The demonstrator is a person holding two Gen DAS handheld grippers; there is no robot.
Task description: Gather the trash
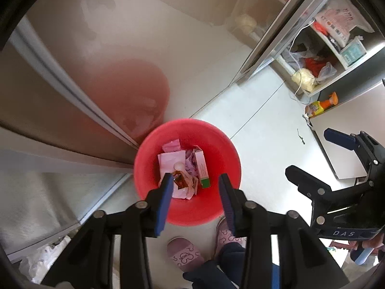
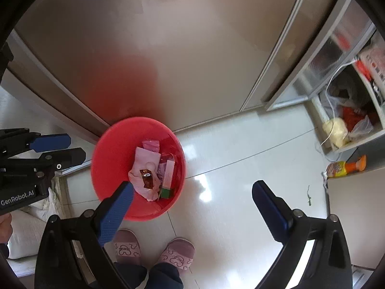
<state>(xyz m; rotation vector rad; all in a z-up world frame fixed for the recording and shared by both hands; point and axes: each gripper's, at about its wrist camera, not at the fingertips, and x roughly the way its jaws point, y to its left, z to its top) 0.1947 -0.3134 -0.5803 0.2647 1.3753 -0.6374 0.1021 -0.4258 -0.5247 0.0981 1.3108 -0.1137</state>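
Observation:
A red bin (image 1: 216, 144) stands on the white floor against a steel cabinet; it also shows in the right wrist view (image 2: 110, 149). Inside lie pink papers (image 1: 168, 160), a white-and-green box (image 1: 201, 168) and a brown wrapper (image 1: 180, 179). The same wrapper (image 2: 146, 179) and box (image 2: 168, 175) show in the right wrist view. My left gripper (image 1: 196, 187) hangs open and empty above the bin. My right gripper (image 2: 192, 192) is open and empty, over the floor right of the bin. Each gripper appears in the other's view, the right one (image 1: 320, 154) and the left one (image 2: 65, 149).
The person's pink slippers (image 2: 154, 250) stand just in front of the bin. An open shelf unit (image 1: 336, 48) at right holds bags and packets. An orange-capped bottle (image 1: 322, 104) lies on the floor near it. A small green scrap (image 2: 309, 196) lies on the tiles.

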